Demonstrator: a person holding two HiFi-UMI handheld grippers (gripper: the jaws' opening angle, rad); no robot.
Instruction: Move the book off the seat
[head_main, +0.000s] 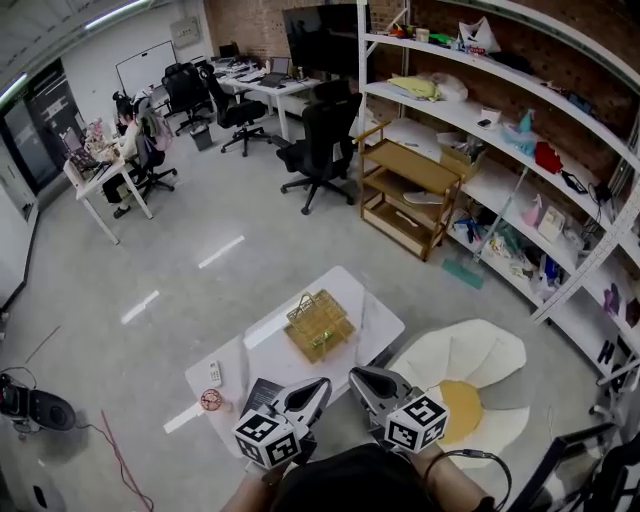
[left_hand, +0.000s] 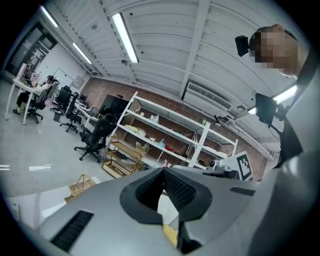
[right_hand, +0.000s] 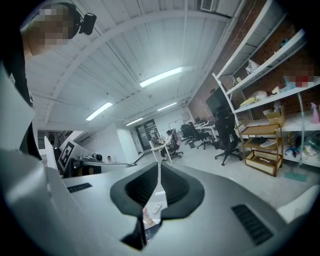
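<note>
Head view, with both gripper views. The left gripper (head_main: 316, 388) and right gripper (head_main: 360, 378) were held side by side, close to the person's body and well above the table (head_main: 345, 290), pointing roughly level. Each gripper's jaws were closed together on nothing. In the gripper views the black pads (left_hand: 180, 192) met with only a sliver of background between them, and that grip surface looked finely ribbed and rubbery against the smooth grey plastic shells. The book (head_main: 260, 394) lay flat at the near edge of the table, partly hidden below the left gripper. It was a thin, dark-covered volume, probably stiff enough to slide or lift by one edge. The seat (head_main: 470, 355) stood just right of the table, apart from the book. It was a low, flower-shaped piece with white, soft-looking petals round a yellow centre, and nothing visible lay on it. The task therefore appeared complete, and the empty, closed grippers suited a rest posture clear of the furniture. Also on the glossy white table were an open-weave wicker basket (head_main: 318, 325) with a hoop handle and a small white remote (head_main: 214, 374), both well clear of the book.
</note>
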